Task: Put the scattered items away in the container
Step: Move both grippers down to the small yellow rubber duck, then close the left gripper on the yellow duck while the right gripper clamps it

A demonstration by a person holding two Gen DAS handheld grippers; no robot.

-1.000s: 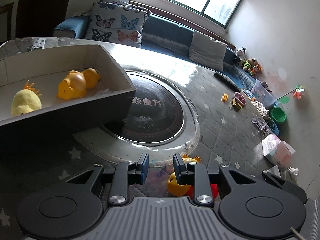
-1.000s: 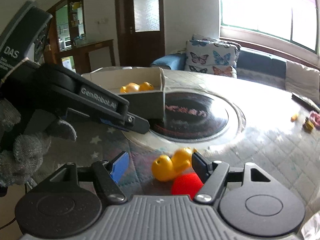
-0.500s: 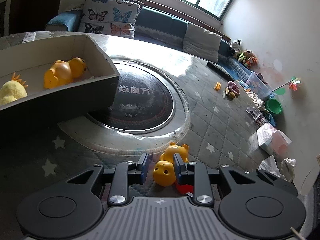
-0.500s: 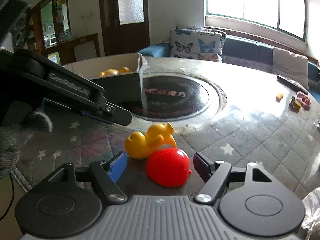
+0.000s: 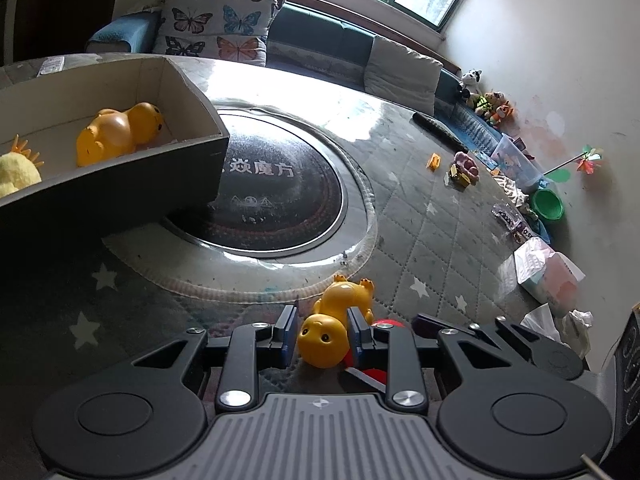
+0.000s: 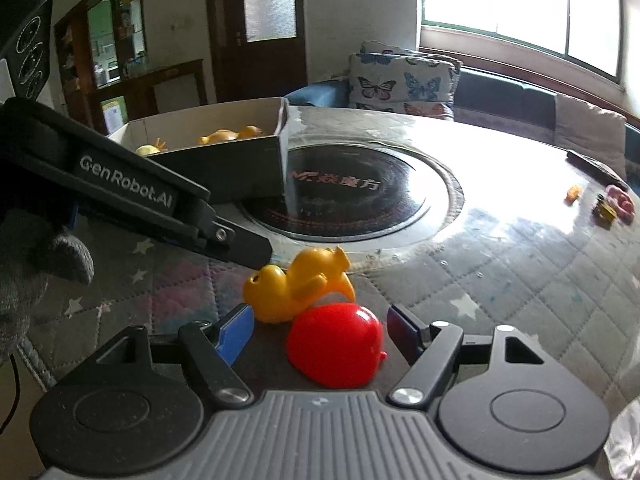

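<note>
A yellow toy animal [image 5: 334, 324] lies on the quilted table, its head between the fingers of my left gripper [image 5: 322, 334], which is open around it, a small gap on the left side. It also shows in the right wrist view [image 6: 298, 284]. A red toy [image 6: 336, 346] lies beside it, between the wide-open fingers of my right gripper [image 6: 322, 330]; only a sliver of it [image 5: 384, 325] shows in the left wrist view. The cardboard box [image 5: 120, 184] at the left holds another yellow toy [image 5: 120, 134] and a fluffy yellow chick [image 5: 16, 170].
A round black hotplate [image 5: 276, 196] sits in the table's middle, the box partly over it. Small toys [image 5: 462, 168] and a remote [image 5: 438, 132] lie at the far right of the table. The left gripper's arm [image 6: 140, 196] crosses the right wrist view.
Both grippers have moved forward and down. The yellow toy's head now sits between the left fingers, and the red toy sits between the right fingers.
</note>
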